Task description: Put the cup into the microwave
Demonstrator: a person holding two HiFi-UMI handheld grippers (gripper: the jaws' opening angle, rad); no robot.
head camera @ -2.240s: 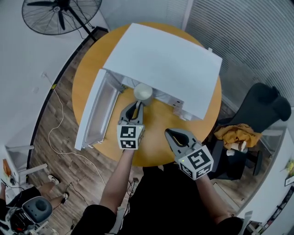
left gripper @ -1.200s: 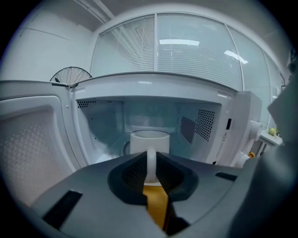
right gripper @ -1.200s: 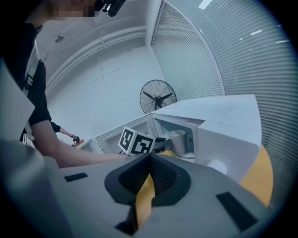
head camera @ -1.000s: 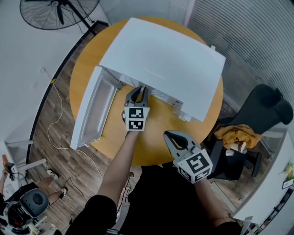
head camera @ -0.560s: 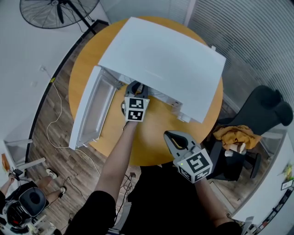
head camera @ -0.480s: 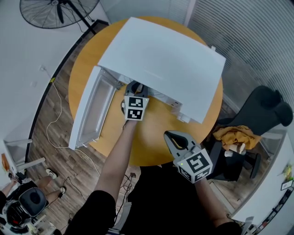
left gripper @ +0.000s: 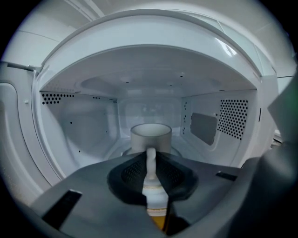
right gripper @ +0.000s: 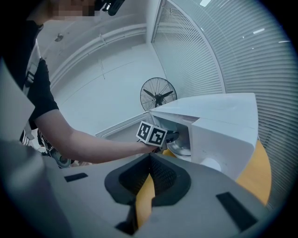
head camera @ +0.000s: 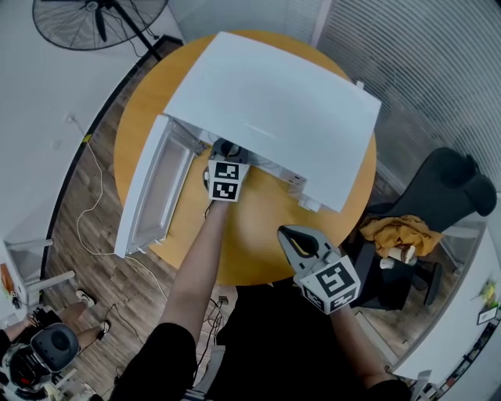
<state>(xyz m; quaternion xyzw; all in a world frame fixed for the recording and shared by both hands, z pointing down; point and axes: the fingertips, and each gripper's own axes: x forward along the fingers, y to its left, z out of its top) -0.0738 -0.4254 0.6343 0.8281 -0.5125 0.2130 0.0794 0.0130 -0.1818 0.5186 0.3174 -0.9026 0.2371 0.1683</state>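
My left gripper point(head camera: 226, 150) reaches into the open mouth of the white microwave point(head camera: 274, 110), its marker cube just outside the opening. Its jaws are clamped on the thin handle point(left gripper: 150, 160) of the pale cup point(left gripper: 150, 137). The handle stands upright between them and the cup's body is just past the tips. The cup is upright inside the cavity, about midway between the perforated left and right walls and above the round glass plate point(left gripper: 114, 149). I cannot tell whether its base touches that plate.

The microwave sits across the far half of the round wooden tabletop point(head camera: 258, 227), turned at an angle, with its front facing the near left edge. Its door point(head camera: 153, 192) is swung wide open and hangs over the tabletop's left edge.

My right gripper point(head camera: 288, 233) hovers over the near right edge of the tabletop, well apart from the microwave and pointing towards it. Its jaws are drawn together with nothing held. Only a narrow slit shows between them, and the orange of the tabletop shows through it.

Beyond the tabletop, a floor fan point(head camera: 98, 23) stands at the far left and a dark chair point(head camera: 450, 188) at the right.
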